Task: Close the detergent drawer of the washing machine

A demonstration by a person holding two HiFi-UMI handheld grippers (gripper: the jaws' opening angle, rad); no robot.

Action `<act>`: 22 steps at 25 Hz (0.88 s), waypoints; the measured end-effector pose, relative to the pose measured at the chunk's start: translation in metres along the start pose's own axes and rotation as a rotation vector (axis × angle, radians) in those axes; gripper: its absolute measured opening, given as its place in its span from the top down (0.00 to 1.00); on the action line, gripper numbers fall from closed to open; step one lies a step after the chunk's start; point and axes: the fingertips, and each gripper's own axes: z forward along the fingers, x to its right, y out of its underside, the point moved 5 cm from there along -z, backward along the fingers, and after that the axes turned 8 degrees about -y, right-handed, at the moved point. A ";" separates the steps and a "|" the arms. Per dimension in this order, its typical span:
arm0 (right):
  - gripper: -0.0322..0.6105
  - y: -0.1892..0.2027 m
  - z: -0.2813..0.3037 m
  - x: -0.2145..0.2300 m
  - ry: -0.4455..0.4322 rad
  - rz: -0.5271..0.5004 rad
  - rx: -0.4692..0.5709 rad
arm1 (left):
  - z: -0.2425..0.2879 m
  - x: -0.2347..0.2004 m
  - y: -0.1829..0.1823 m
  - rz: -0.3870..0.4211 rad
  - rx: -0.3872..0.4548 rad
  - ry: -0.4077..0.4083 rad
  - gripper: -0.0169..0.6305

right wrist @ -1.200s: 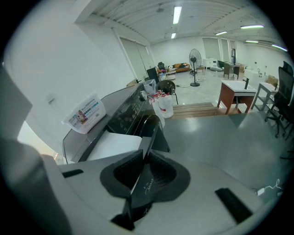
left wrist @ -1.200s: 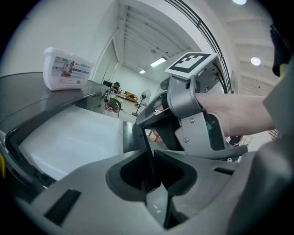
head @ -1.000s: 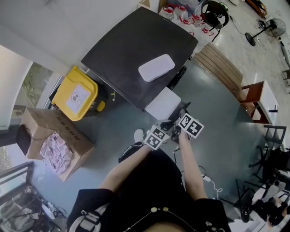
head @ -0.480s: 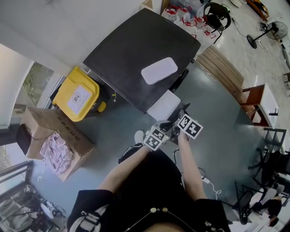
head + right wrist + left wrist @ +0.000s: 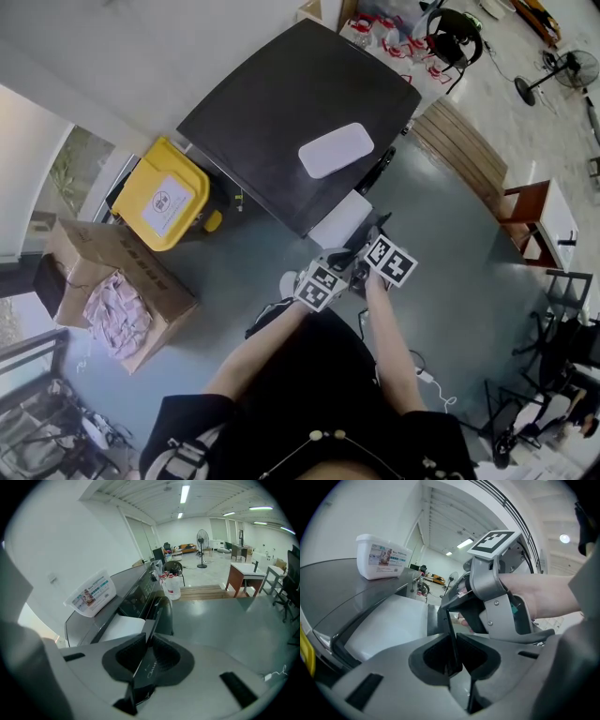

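The washing machine has a dark top, and its white detergent drawer sticks out of the front. Both grippers hold the drawer's thin dark front panel. My left gripper has the panel edge-on between its pads, and its jaws are closing on it. My right gripper is shut on the same panel from the other end, with the white drawer body behind it. In the left gripper view the right gripper and the hand holding it show just beyond the panel.
A white tub lies on the machine's top. A yellow bin and an open cardboard box stand to the left. At the right are wooden steps and a small table.
Both grippers have moved a little toward the machine with the drawer front between them. Less of the white drawer sticks out than before.
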 end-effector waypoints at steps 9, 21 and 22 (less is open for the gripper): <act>0.86 -0.005 0.015 -0.022 -0.026 -0.012 -0.008 | -0.007 -0.025 -0.005 -0.031 0.019 -0.076 0.91; 0.86 -0.012 0.030 -0.049 -0.086 -0.039 -0.032 | -0.017 -0.050 -0.013 -0.051 0.037 -0.196 0.91; 0.86 -0.012 0.032 -0.052 -0.091 -0.041 -0.034 | -0.018 -0.052 -0.014 -0.048 0.035 -0.206 0.91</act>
